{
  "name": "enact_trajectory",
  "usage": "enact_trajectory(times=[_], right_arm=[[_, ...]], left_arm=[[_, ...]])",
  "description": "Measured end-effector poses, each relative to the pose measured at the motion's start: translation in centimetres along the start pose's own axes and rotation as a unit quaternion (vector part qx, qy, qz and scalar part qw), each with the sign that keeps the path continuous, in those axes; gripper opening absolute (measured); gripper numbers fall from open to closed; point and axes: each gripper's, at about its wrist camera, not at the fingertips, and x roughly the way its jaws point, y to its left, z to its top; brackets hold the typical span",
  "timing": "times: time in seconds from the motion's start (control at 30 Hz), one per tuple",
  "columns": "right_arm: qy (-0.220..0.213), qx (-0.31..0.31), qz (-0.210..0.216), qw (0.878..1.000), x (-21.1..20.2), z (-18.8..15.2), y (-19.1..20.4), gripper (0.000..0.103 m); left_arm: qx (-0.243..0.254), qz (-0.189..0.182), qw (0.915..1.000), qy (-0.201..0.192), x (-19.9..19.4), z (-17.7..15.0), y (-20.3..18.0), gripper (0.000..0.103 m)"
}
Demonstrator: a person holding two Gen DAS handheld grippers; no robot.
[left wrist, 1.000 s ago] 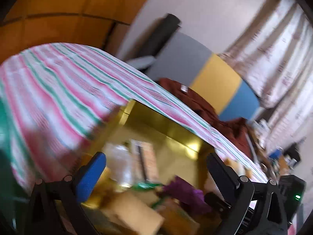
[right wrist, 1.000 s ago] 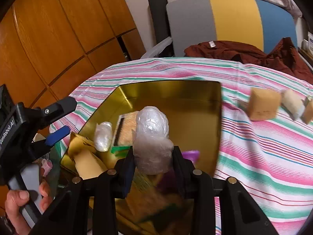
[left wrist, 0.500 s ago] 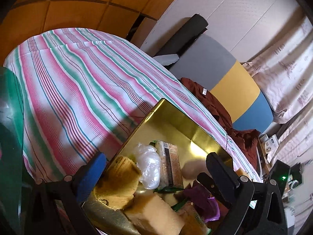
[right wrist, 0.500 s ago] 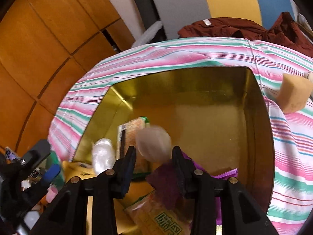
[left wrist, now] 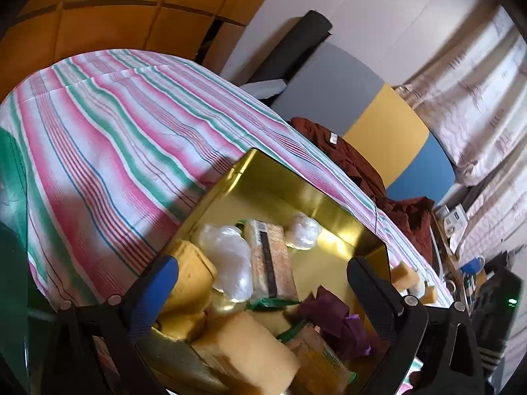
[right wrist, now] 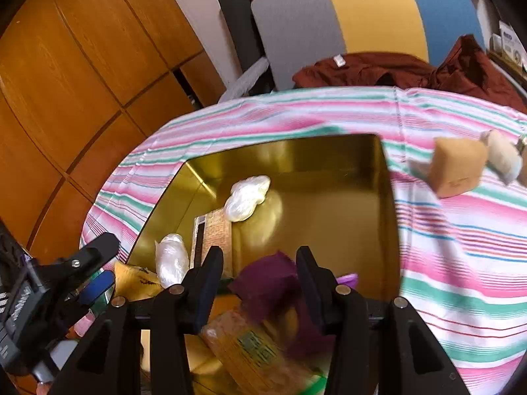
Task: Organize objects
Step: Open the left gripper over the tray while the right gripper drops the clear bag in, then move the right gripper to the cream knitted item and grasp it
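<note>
the right claw (right wrist: 258, 273) hangs over the near end of the gold tin (right wrist: 329, 154), its jaws apart after just opening, nothing between the pads. the white plastic bundle (right wrist: 247, 197) lies free on the tin's floor, toward its far wall, touching the end of a printed packet (right wrist: 214, 230). the left claw (left wrist: 263, 283) hovers wide apart over the tin's near left corner, empty. beyond the tin's right wall, a tan sponge block (right wrist: 457, 168) sits on the striped cloth (right wrist: 461, 247).
</note>
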Motion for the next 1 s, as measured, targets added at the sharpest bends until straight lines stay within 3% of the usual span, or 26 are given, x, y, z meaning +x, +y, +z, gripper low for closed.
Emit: enact_trajectory(times=[0.47,0.8,1.0], right_arm=[[-0.034,0.047,-0.069,0.996,-5.0,-1.8,-7.9,0.047],[-0.018,0.101,-0.132,0.986,-6.5,-5.2,-16.0,0.047],[-0.031,0.104,-0.155,0.982,-7.5,-4.7,-19.3,0.051]], left_arm=[[0.095,-0.073,0.9910,0.060,1.2,-3.7,-5.8,0.103],[0.196,-0.119,0.9699,0.082,0.3,-7.5,-10.4,0.103],[0.226,-0.141,0.9580,0.106,-0.3,-9.8,-12.0,0.103]])
